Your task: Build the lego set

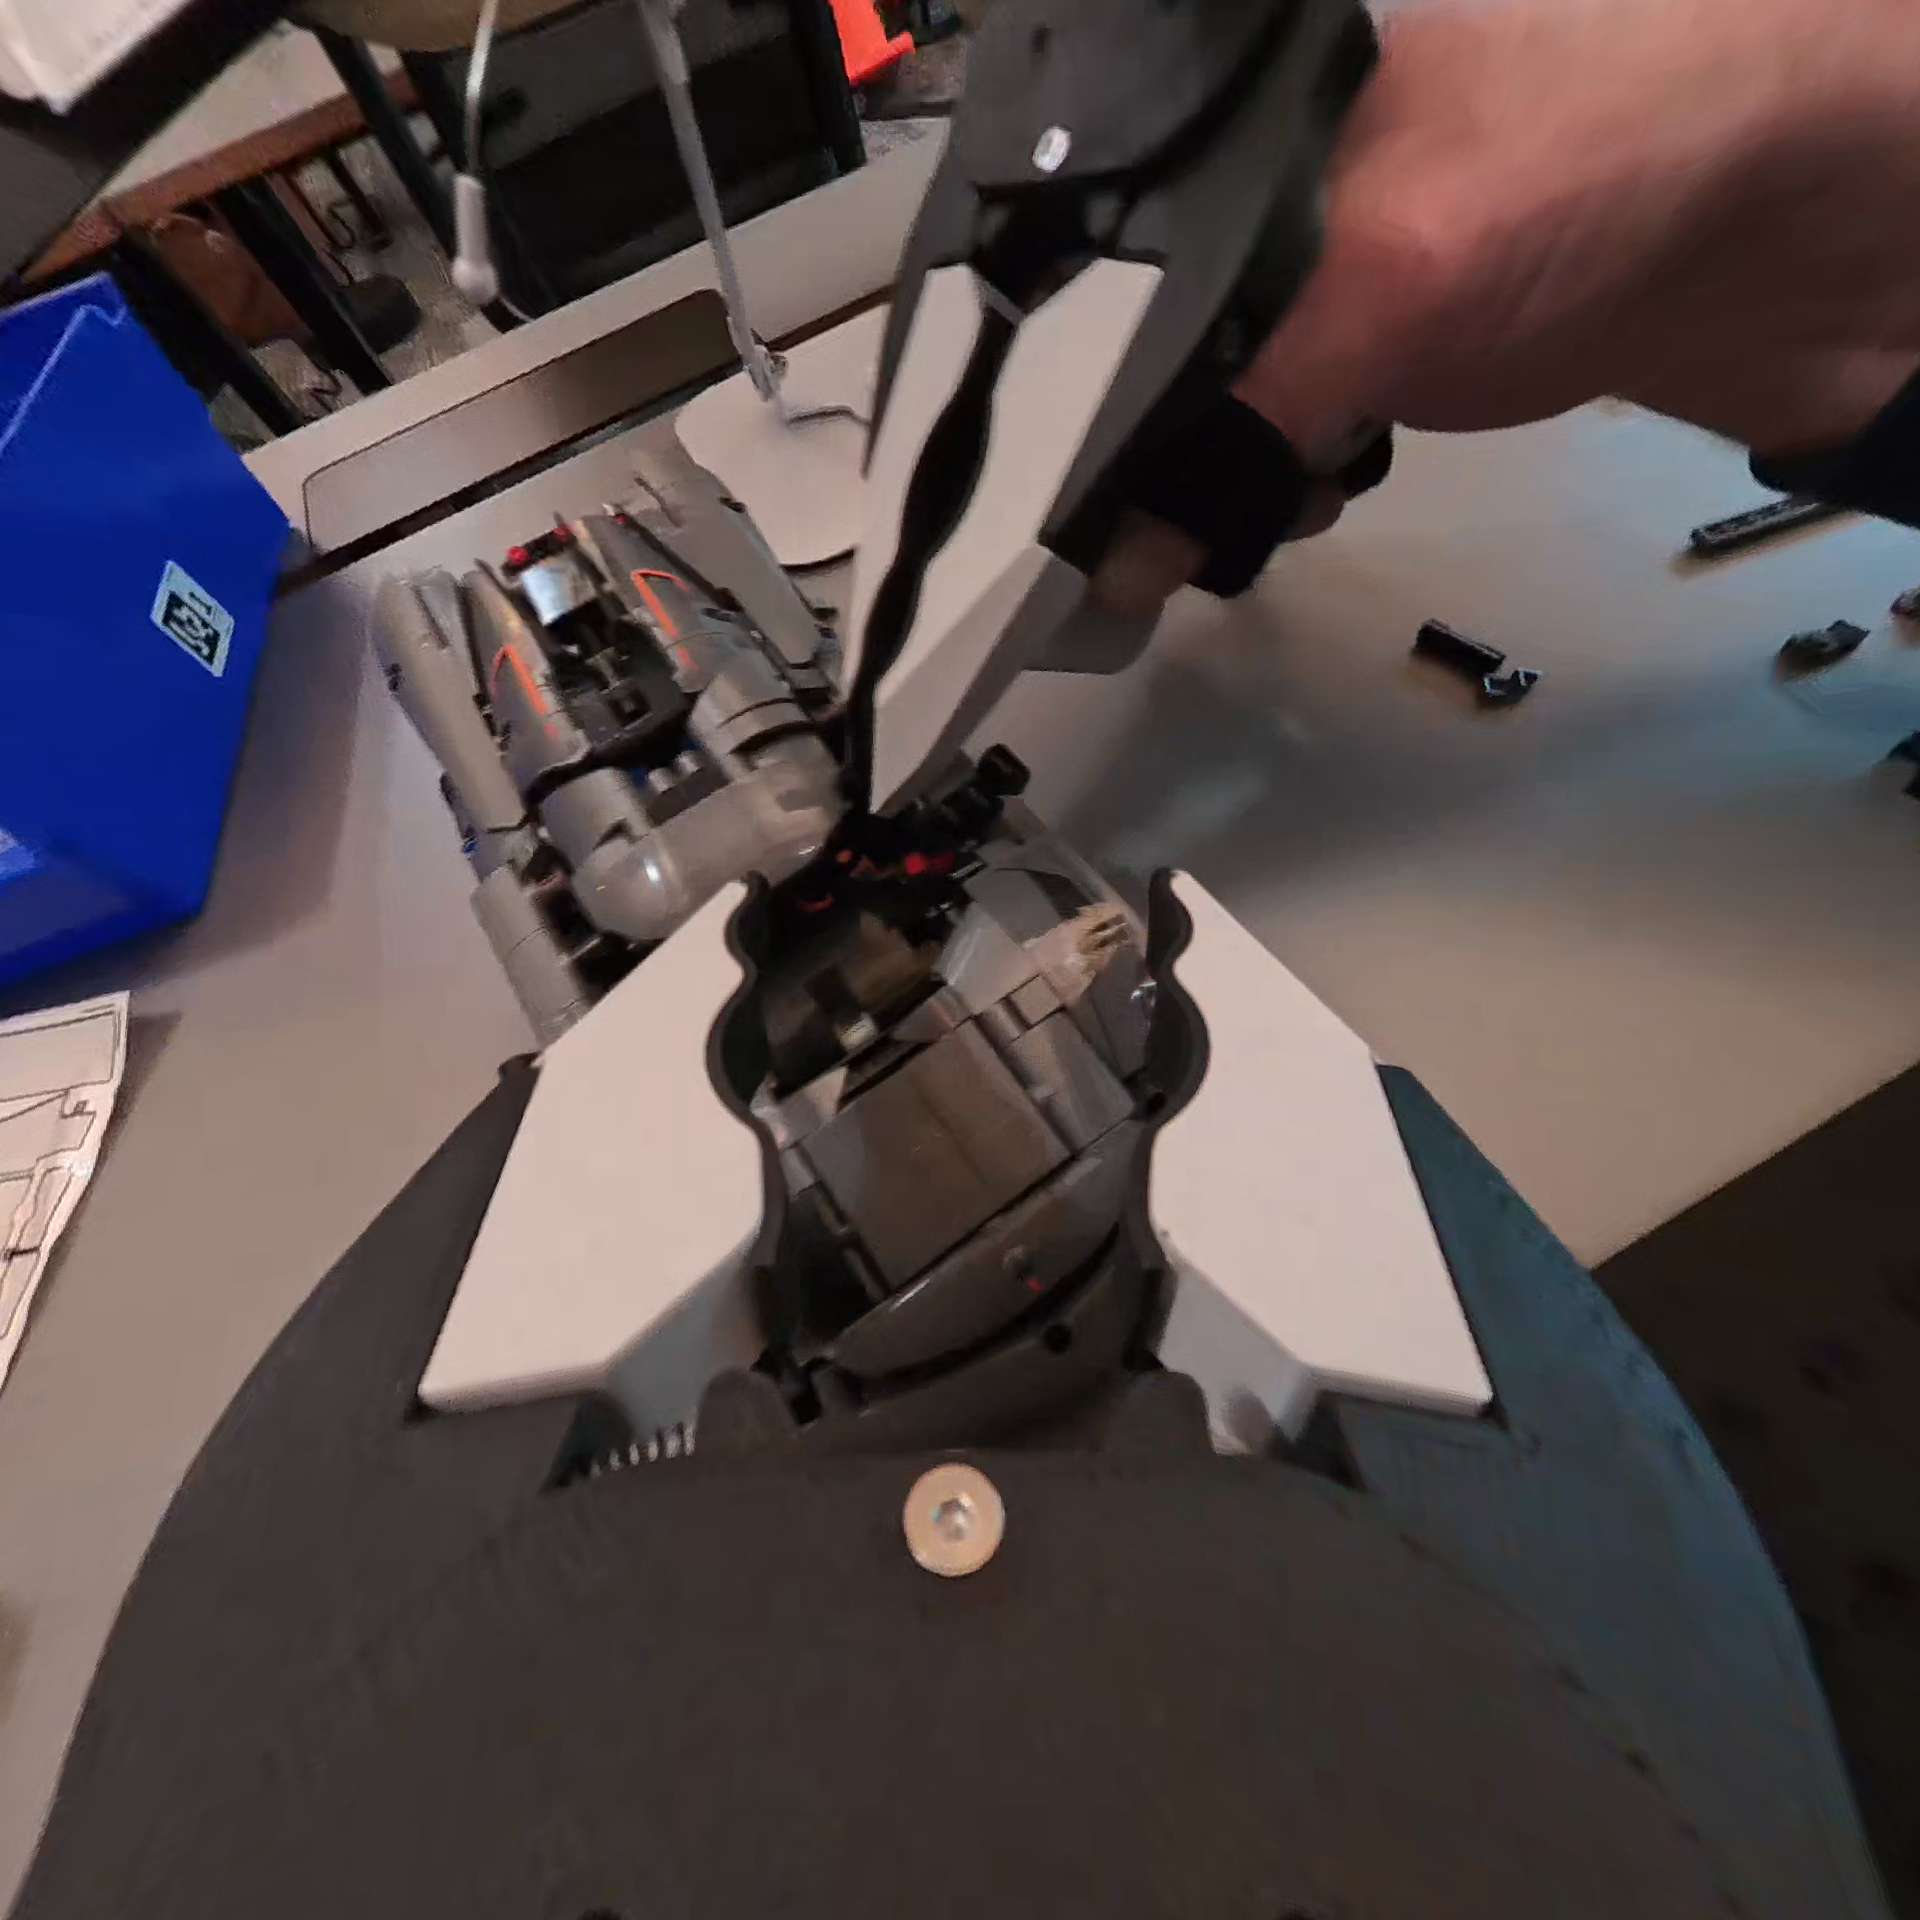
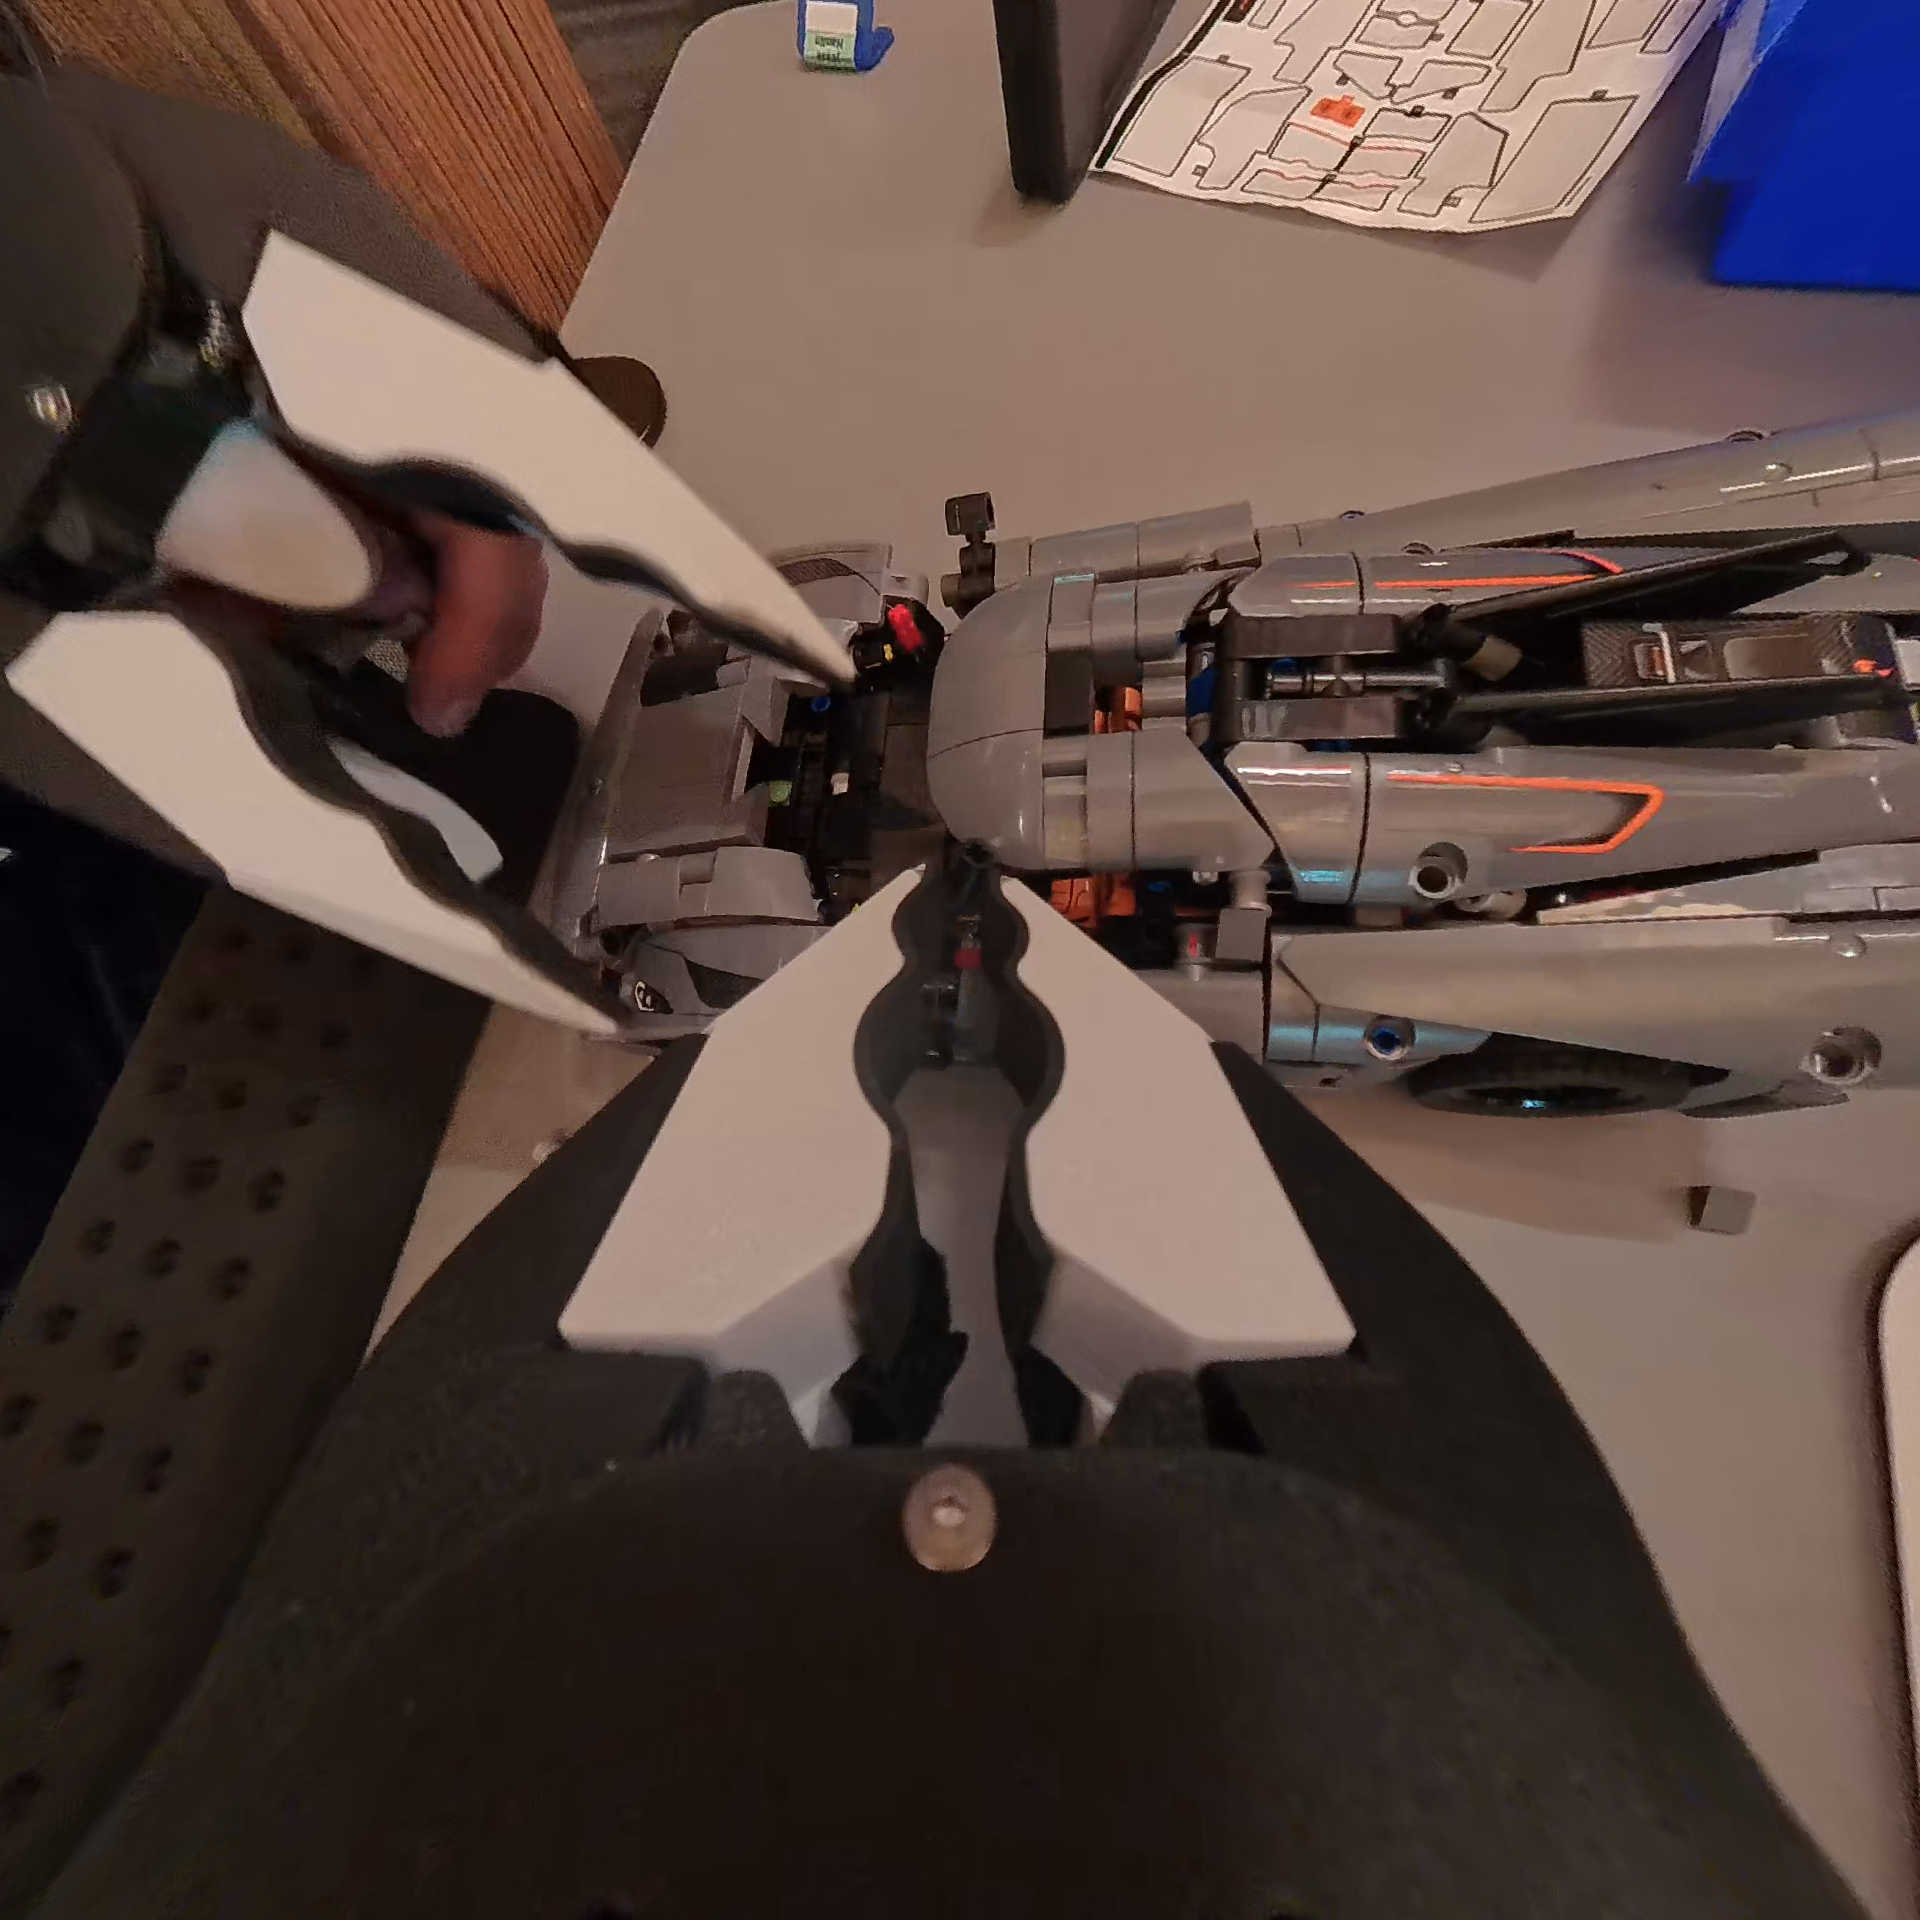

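- Left wrist view: the left hand-held gripper (image 1: 956,914) is spread wide around the front section of the grey lego car (image 1: 613,717), which lies on the table (image 1: 1455,935).
- Right hand-held gripper (image 2: 971,868) is nearly pressed together, tips at the car's middle joint; whether it pinches a small piece, I cannot tell.
- Judged stiff but fragile: hold solid body panels, not the thin pins.

A: Where does the lego car (image 2: 1351,790) lie?
B: On the counter (image 2: 1143,343), lengthwise; the left claw (image 1: 961,914) straddles 1 end.
A: And around it?
B: A bin (image 1: 114,623) to its left, a paper sheet (image 2: 1382,104) beyond, loose pieces (image 1: 1470,655) to the right.
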The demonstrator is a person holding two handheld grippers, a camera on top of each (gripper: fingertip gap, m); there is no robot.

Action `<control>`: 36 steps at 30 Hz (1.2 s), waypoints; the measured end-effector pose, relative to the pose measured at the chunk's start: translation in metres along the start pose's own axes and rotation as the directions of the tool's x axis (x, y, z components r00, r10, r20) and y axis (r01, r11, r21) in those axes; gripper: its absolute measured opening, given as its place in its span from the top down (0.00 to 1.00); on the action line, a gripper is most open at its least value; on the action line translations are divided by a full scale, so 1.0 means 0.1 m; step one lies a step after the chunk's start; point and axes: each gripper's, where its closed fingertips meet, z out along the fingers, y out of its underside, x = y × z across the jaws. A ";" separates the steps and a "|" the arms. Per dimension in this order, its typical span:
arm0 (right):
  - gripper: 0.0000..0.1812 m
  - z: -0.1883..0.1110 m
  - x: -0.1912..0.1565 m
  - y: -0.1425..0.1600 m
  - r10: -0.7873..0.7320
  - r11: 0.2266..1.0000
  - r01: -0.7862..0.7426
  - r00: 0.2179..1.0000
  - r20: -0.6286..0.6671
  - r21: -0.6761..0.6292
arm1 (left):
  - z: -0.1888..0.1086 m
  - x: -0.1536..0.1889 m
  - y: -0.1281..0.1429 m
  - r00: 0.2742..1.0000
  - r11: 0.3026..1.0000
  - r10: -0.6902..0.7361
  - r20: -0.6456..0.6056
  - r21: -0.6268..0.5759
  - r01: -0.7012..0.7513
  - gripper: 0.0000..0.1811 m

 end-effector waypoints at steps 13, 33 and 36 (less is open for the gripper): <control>0.97 0.01 -0.12 -0.04 0.059 0.997 -0.061 0.997 0.052 0.037 | 0.13 0.14 0.17 0.993 0.992 0.107 0.052 -0.080 -0.103 0.58; 0.97 0.01 -0.17 -0.05 0.111 0.981 -0.113 0.994 0.023 0.158 | 0.12 0.11 0.19 0.992 0.992 0.116 0.057 -0.066 -0.112 0.58; 0.97 0.01 -0.17 -0.06 0.138 0.971 -0.141 0.990 0.028 0.195 | 0.12 0.11 0.19 0.992 0.991 0.117 0.057 -0.066 -0.113 0.58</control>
